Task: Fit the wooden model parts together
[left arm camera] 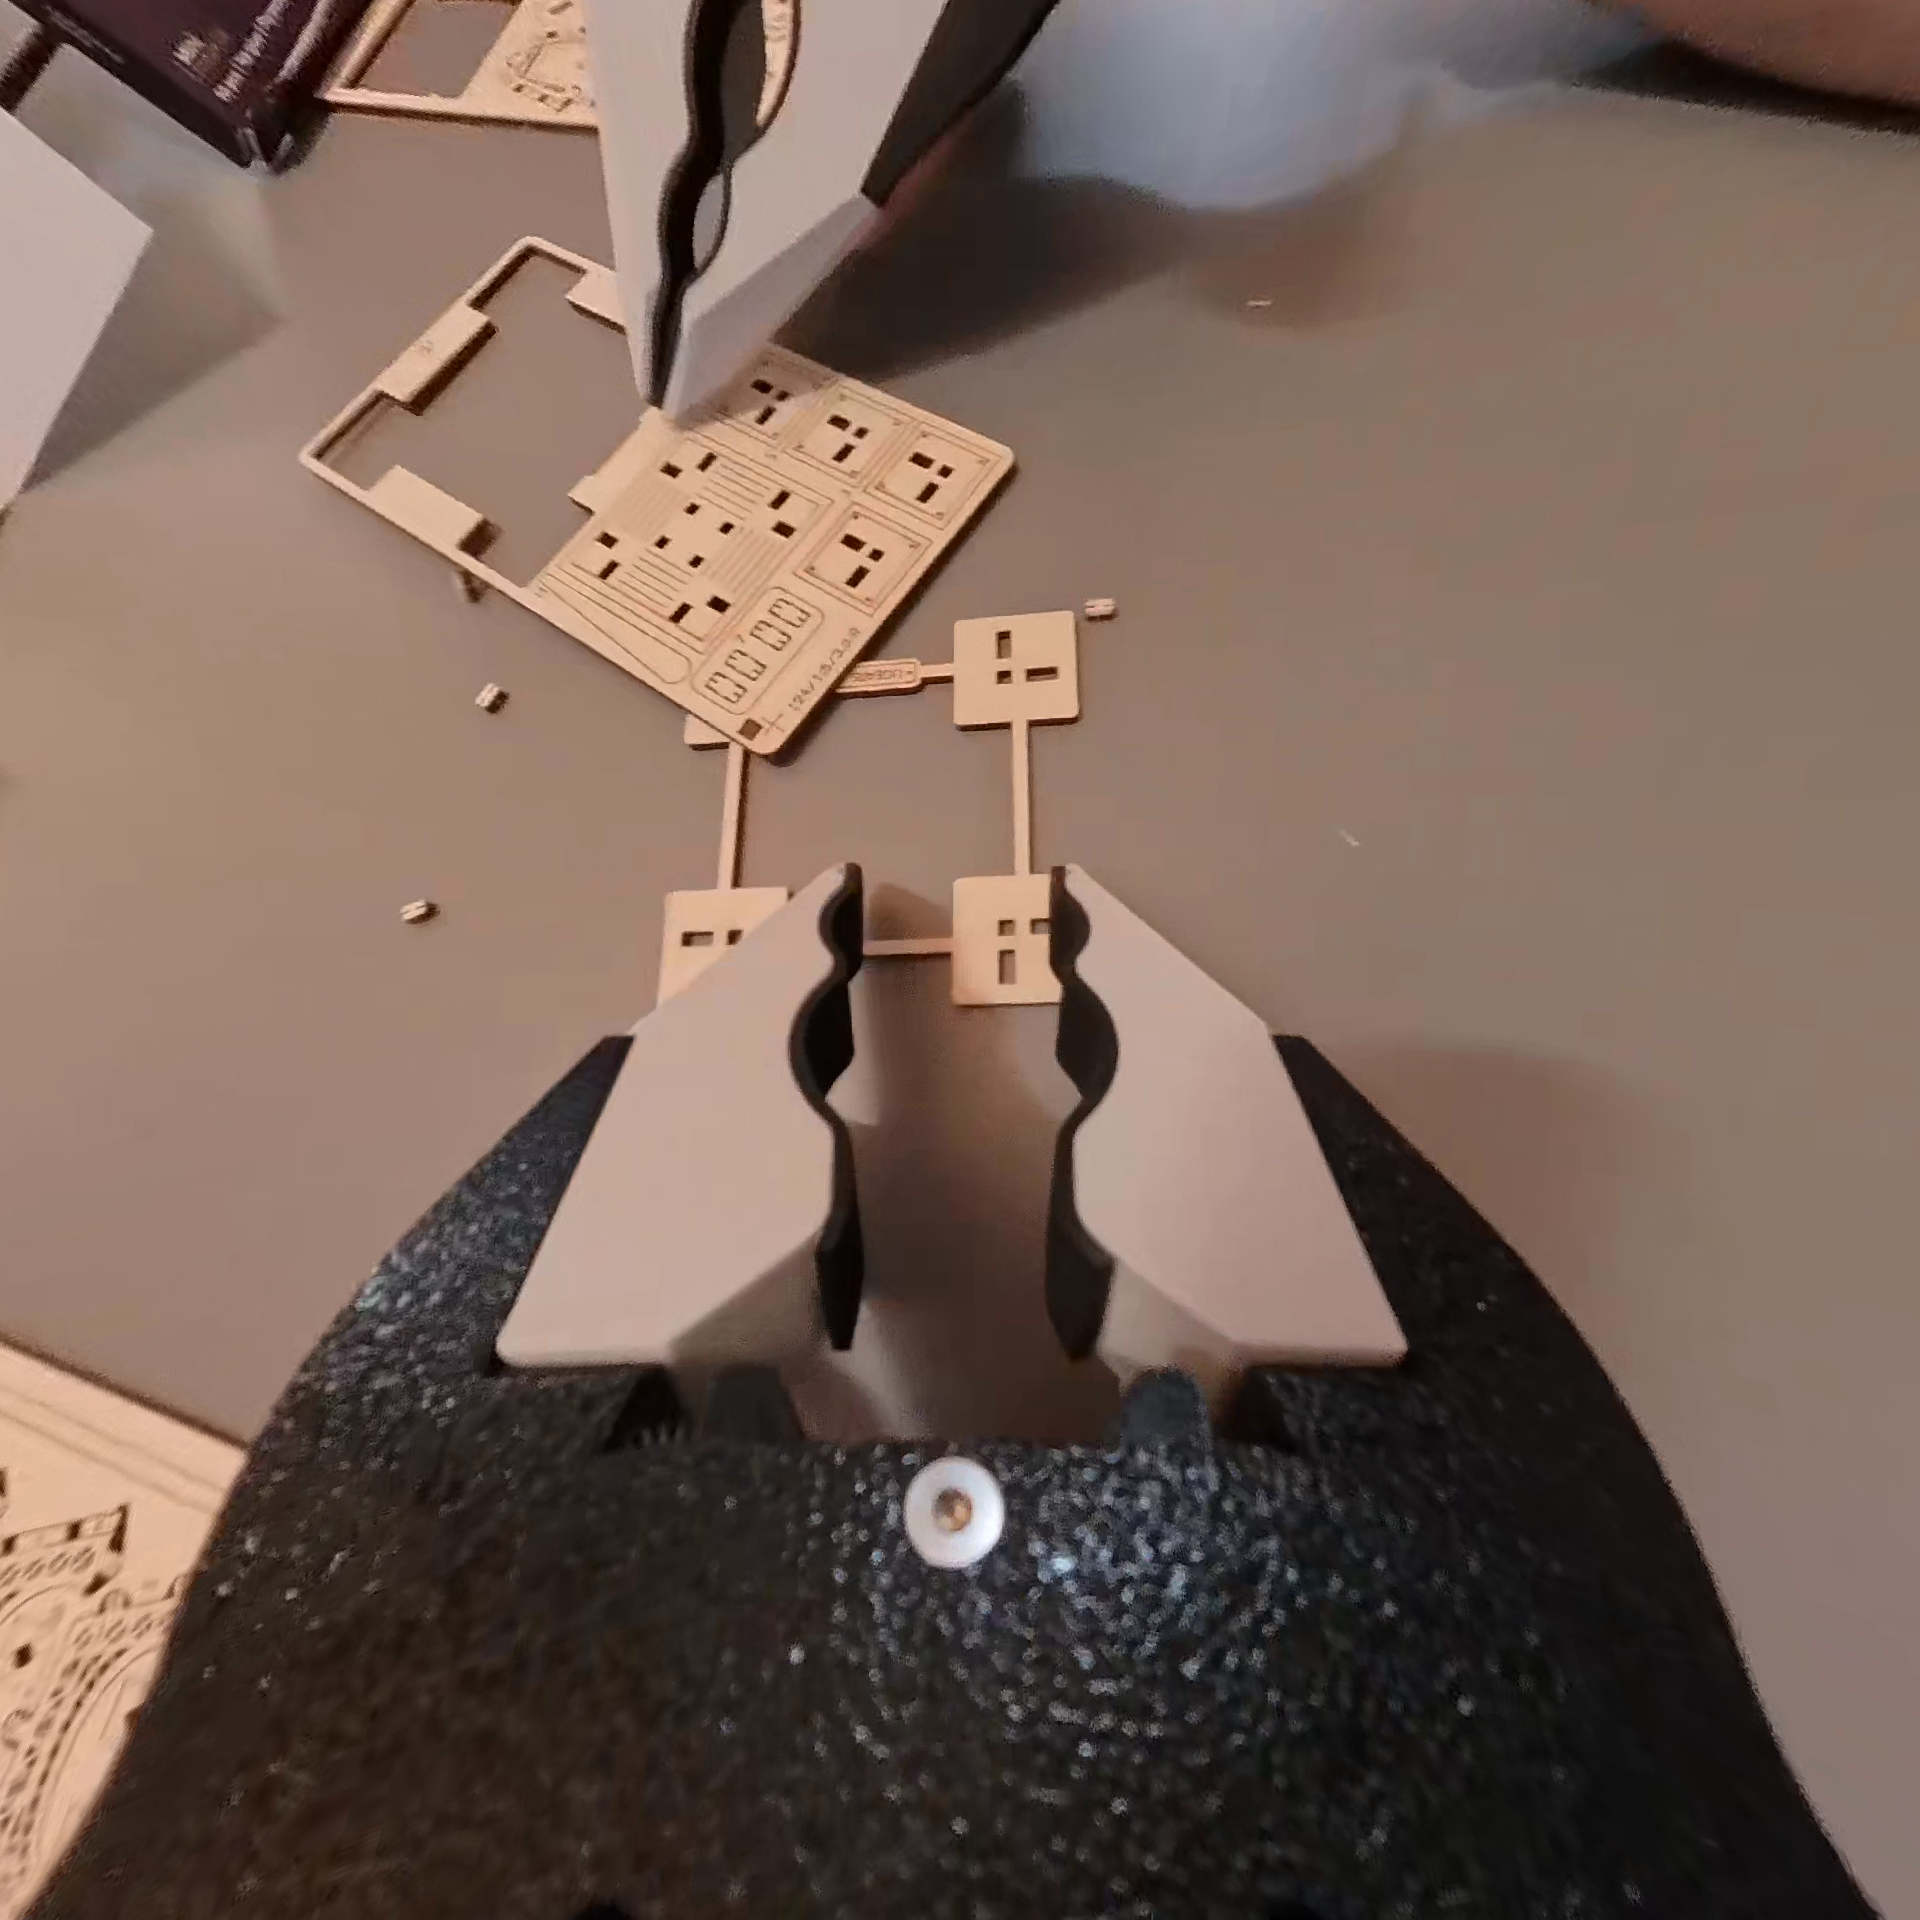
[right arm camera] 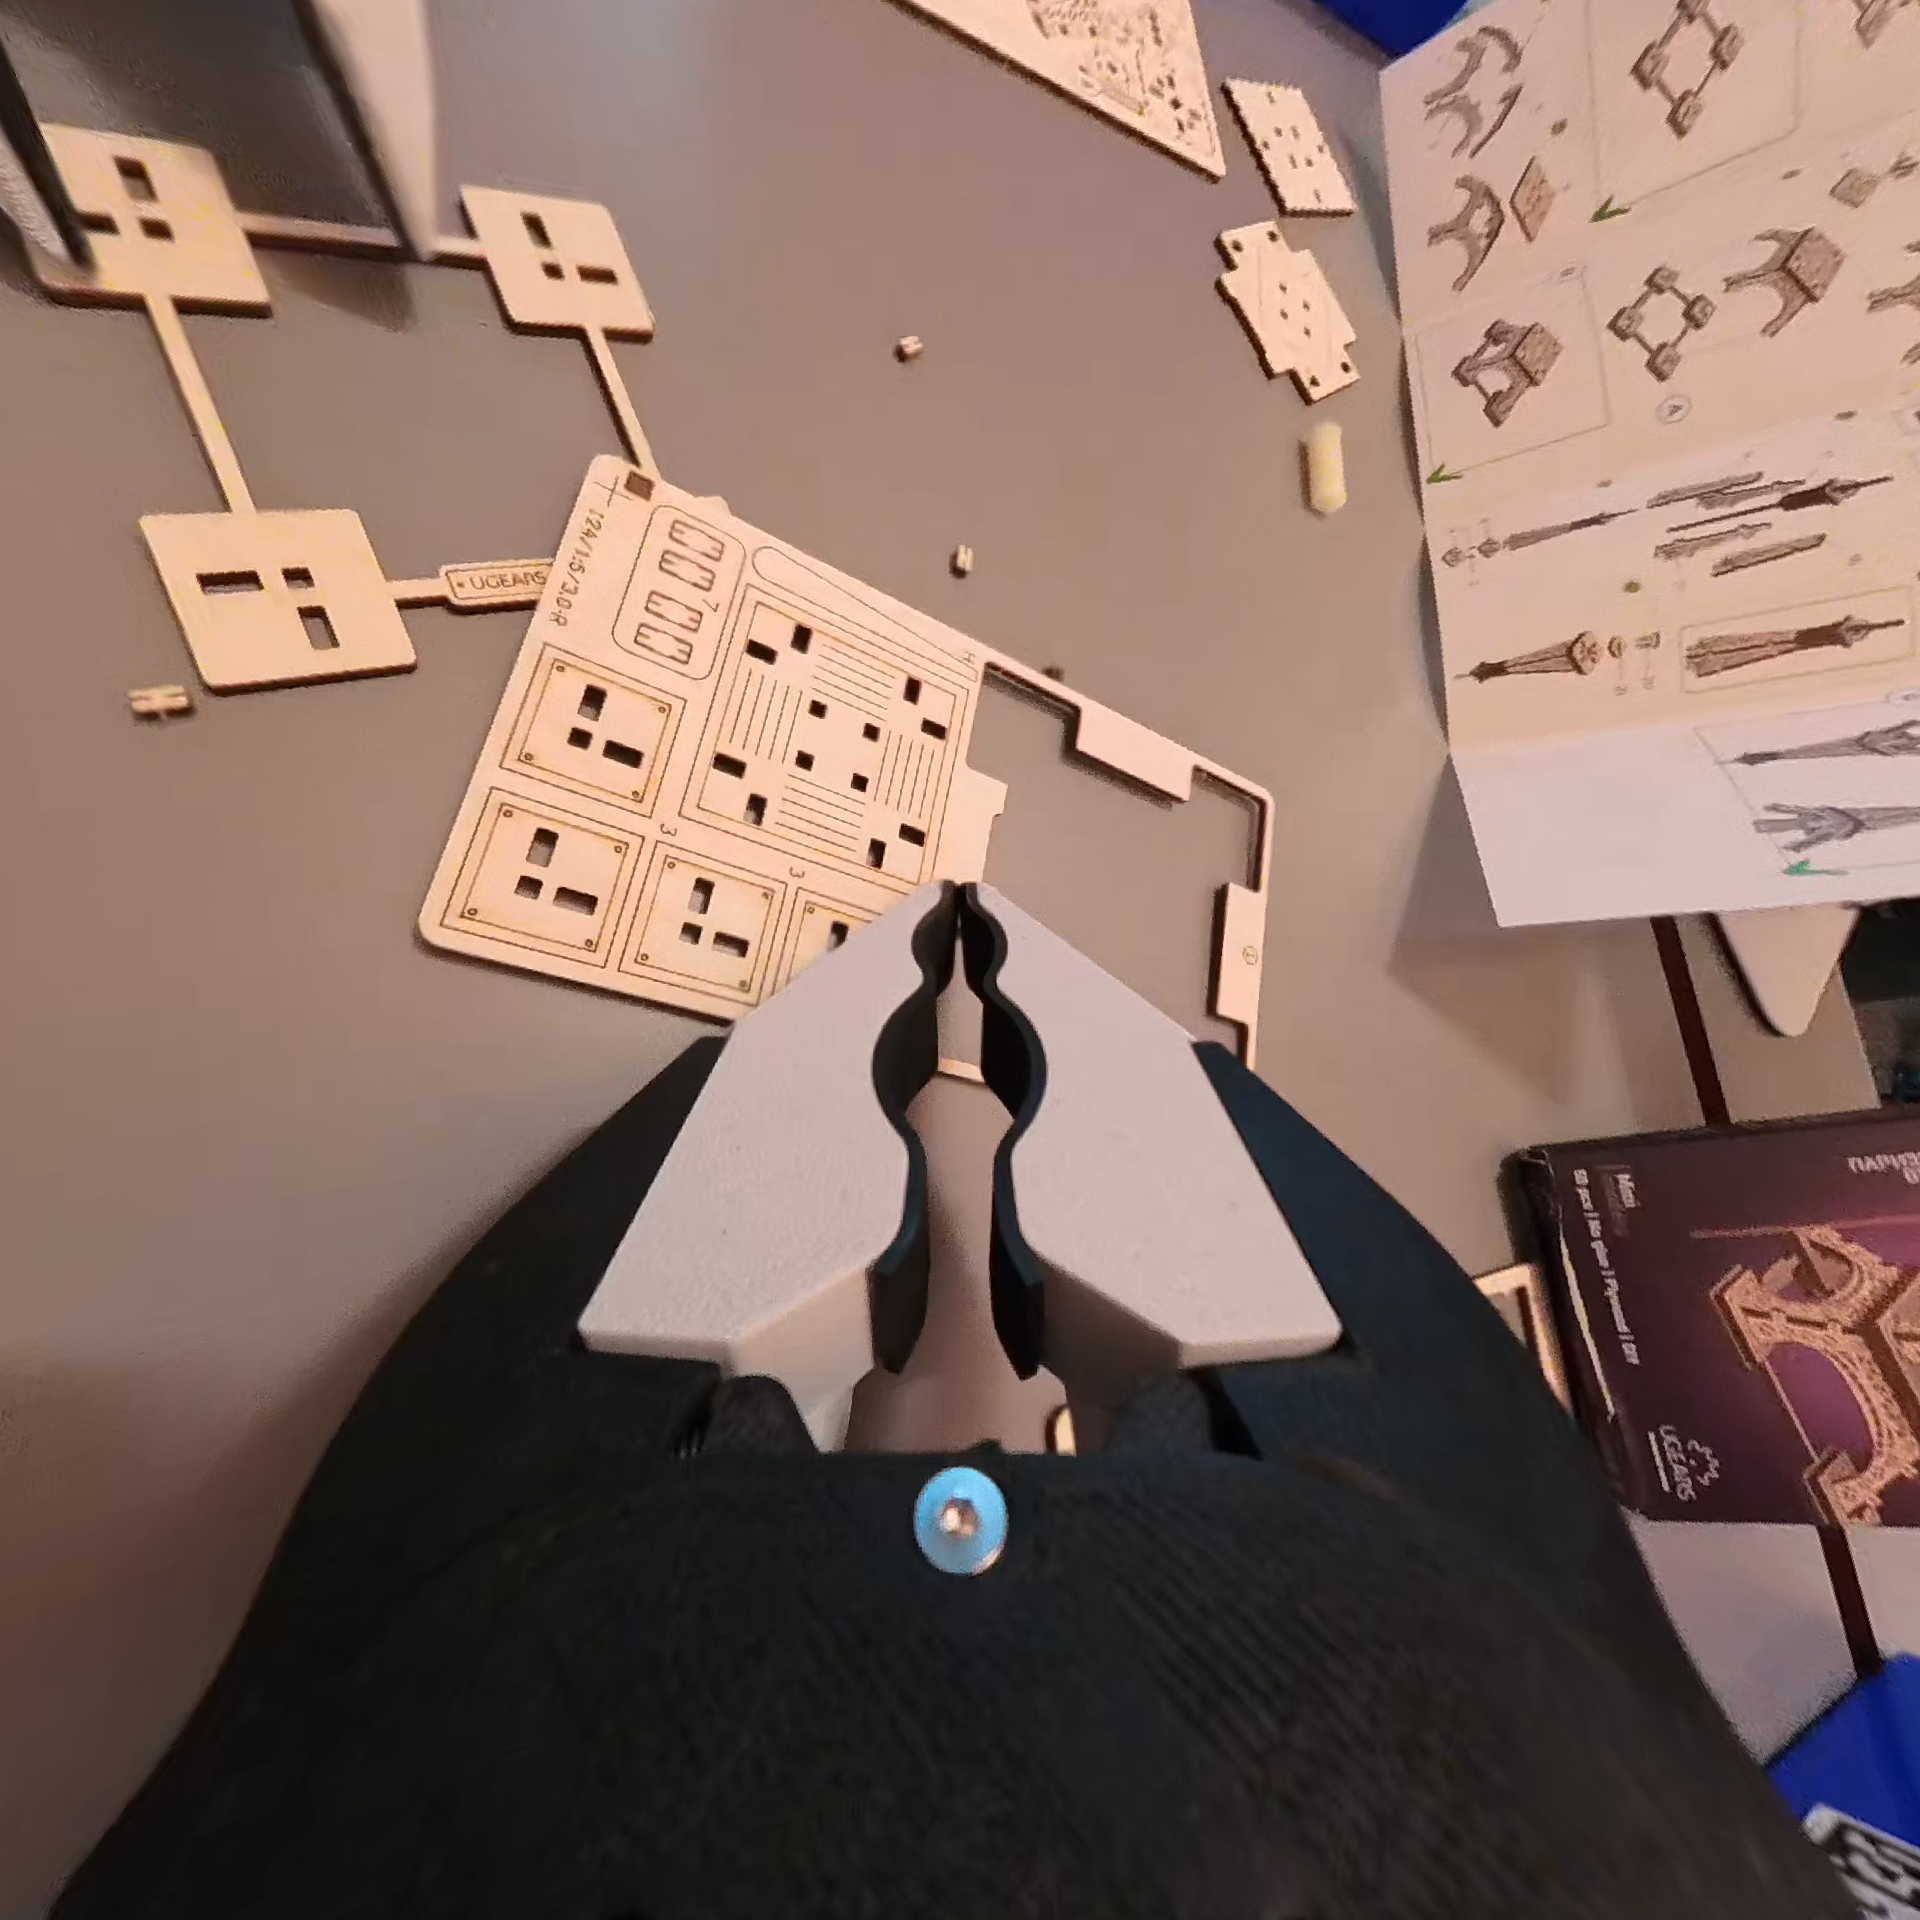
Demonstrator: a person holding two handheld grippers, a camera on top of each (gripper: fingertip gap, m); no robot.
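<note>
Resting on table point(right arm camera: 935, 312): all wooden parts, flat.
Left gripper point(left arm camera: 956, 894): jaws apart, empty, above the near squares of the frame of 4 linked squares point(left arm camera: 1016, 670).
Right gripper point(right arm camera: 956, 894): tips pressed together, nothing visibly between them, touching the cut sheet point(right arm camera: 727, 769) at its far edge.
Cut sheet: overlaps the frame's far-left corner.
Instruction sheet point(right arm camera: 1662, 468): right.
Box point(right arm camera: 1745, 1330): near right.

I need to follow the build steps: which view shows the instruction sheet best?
The right wrist view: the instruction sheet lies unfolded at its right edge, its diagrams showing though cropped. The left wrist view shows none of it, only wooden parts on the grey table.
</note>
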